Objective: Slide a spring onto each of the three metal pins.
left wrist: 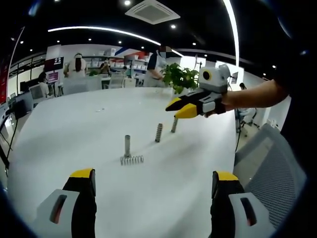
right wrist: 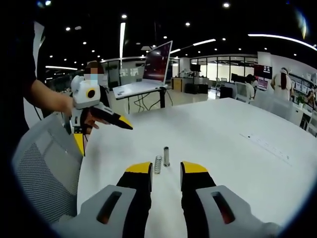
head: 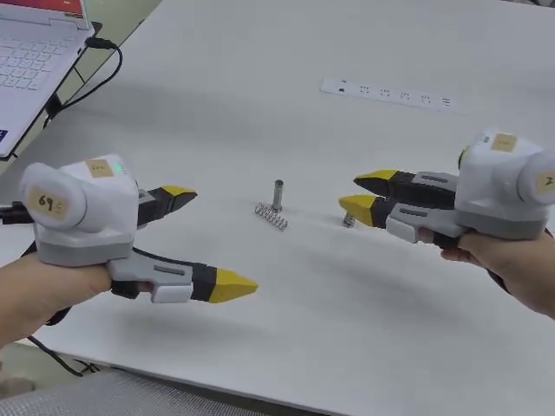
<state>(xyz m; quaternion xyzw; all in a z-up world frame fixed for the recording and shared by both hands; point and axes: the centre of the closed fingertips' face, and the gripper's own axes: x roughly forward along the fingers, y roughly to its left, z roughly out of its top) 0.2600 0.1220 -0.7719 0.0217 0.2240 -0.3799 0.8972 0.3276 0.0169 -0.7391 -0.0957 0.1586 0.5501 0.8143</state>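
Steel spring (head: 270, 217) lies on the desk (head: 260, 87) beside the bare pin (head: 277, 195); left hand-held gripper (head: 212, 238) gapes wide, right hand-held gripper (head: 364, 192) narrowly, both empty. A skewed pinch could flick it away.

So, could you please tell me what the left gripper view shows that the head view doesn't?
Left gripper view adds a second sprung pin and a plant. Head view adds a laptop and a power strip. Both show the bare pin, the loose spring beside it, one sprung pin and the right tool.
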